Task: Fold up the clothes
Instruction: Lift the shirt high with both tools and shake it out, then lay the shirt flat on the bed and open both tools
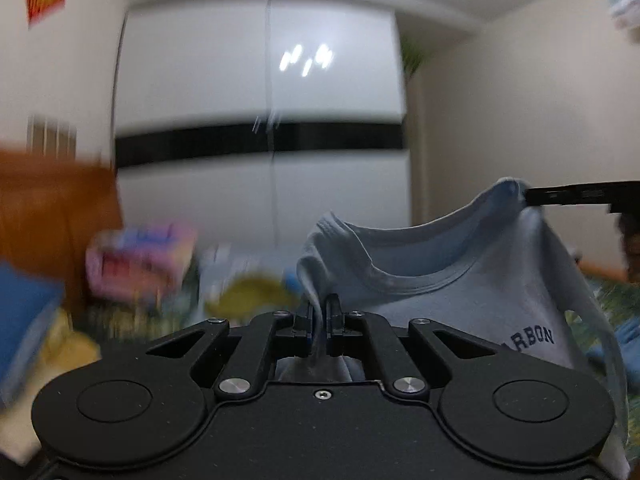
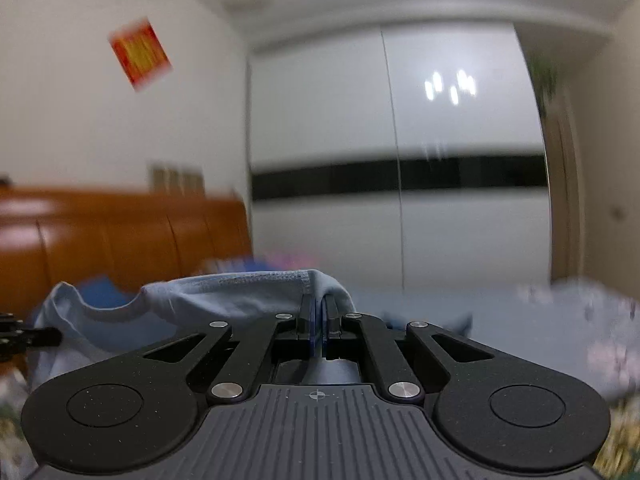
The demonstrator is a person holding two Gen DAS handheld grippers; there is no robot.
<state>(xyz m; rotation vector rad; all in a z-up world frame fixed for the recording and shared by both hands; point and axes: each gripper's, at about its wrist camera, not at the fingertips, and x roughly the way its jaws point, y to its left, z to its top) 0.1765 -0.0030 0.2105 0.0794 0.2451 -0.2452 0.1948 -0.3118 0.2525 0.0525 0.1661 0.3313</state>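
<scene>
A light blue T-shirt (image 1: 472,300) with dark lettering hangs in the air, stretched between both grippers. My left gripper (image 1: 319,305) is shut on one shoulder of the shirt, with cloth pinched between its pads. In the left wrist view the right gripper (image 1: 532,197) reaches in from the right edge and holds the other shoulder higher up. The right wrist view shows my right gripper (image 2: 319,307) shut on a stitched fold of the T-shirt (image 2: 224,300), whose neckline sags to the left. The left gripper's tip (image 2: 56,336) shows at that view's left edge.
A white wardrobe (image 1: 260,132) with a black band stands ahead. An orange wooden headboard (image 2: 120,232) lies to the left. Below are a blurred patterned bedspread (image 2: 580,320), a pink and purple bundle (image 1: 140,264), something yellow-green (image 1: 248,296) and blue cloth (image 1: 24,316).
</scene>
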